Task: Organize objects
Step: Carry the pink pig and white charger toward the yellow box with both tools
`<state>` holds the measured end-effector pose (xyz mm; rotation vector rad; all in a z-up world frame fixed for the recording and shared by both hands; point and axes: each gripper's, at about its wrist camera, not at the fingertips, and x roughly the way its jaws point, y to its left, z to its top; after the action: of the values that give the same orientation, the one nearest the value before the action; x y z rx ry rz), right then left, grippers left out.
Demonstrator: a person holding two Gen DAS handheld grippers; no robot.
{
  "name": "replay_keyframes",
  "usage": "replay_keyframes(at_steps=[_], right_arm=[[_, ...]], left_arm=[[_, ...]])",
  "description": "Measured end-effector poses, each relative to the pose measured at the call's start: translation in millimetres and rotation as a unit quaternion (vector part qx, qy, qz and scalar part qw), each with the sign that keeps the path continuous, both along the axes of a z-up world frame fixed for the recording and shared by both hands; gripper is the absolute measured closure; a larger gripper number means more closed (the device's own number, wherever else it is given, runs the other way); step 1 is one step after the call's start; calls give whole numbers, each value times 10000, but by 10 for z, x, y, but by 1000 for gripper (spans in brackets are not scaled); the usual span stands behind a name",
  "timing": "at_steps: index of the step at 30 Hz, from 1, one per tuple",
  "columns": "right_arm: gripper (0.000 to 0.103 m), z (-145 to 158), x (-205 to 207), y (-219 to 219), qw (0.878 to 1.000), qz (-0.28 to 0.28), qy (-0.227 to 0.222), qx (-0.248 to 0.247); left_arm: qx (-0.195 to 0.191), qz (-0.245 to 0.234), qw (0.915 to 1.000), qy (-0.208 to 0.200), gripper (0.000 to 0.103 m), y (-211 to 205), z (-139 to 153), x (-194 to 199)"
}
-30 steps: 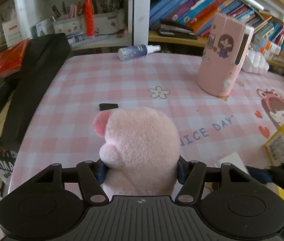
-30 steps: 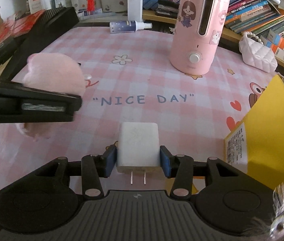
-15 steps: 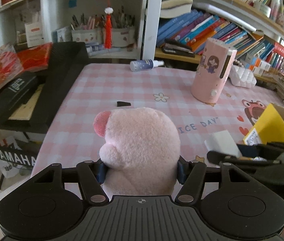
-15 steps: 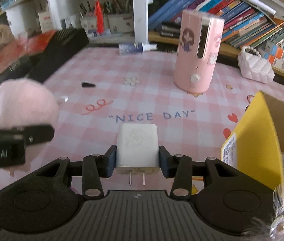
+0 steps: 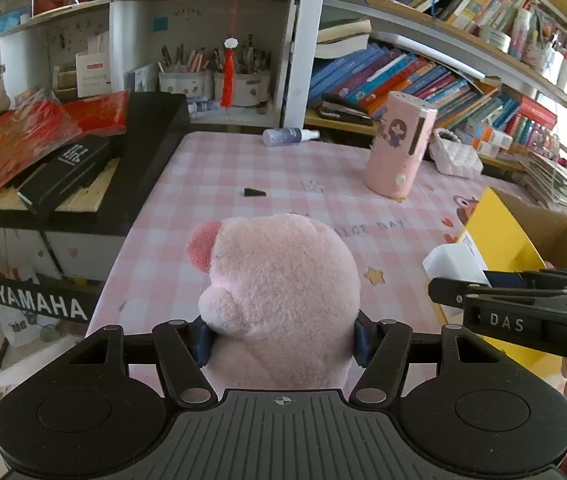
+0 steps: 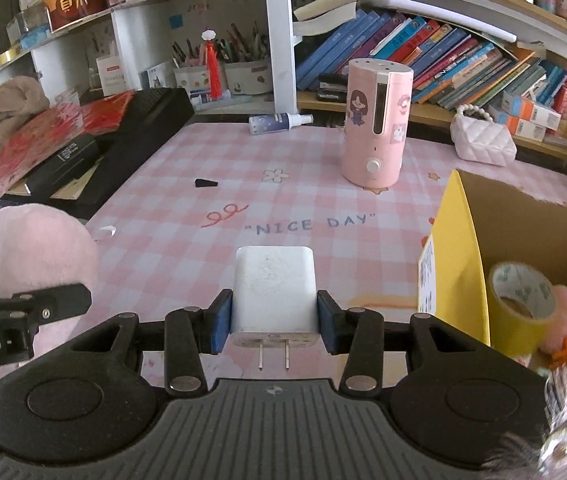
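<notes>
Two claws show up in the left wrist view. The left claw (image 5: 281, 338) squeezes a soft pink plush toy (image 5: 279, 296) between its blue pads, up above the pink checked tablecloth (image 5: 219, 168). The toy fills the middle and hides the cloth just past it. Ahead sit a small black wedge (image 5: 254, 192) and a tall pink humidifier (image 5: 399, 148). To the right, the right claw (image 5: 519, 300) crosses in front of a yellow cardboard box (image 5: 499, 232).

From the right wrist view, the right claw (image 6: 272, 322) grips a white plug charger (image 6: 273, 294), prongs pointing back. Right of it, the box (image 6: 459, 256) holds a roll of yellow tape (image 6: 521, 300). Left, the toy (image 6: 39, 248) sits in the other claw.
</notes>
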<state>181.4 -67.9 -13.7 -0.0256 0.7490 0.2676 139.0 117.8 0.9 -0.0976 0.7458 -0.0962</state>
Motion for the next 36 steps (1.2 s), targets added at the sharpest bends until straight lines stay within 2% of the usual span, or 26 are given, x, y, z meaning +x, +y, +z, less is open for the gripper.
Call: replay_keyframes(at_steps=[21, 28, 36], right_arm=[[62, -74, -1401, 224, 9998, 20, 174, 44], [62, -146, -1862, 92, 9989, -332, 294, 119], [62, -150, -2207, -239, 9945, -975, 362, 106]], left_arm=[[-10, -278, 9996, 91, 41, 113, -19, -1337], [13, -660, 9977, 151, 41, -12, -64, -1639], [-69, -1305, 9913, 150, 41, -301, -74, -1732]])
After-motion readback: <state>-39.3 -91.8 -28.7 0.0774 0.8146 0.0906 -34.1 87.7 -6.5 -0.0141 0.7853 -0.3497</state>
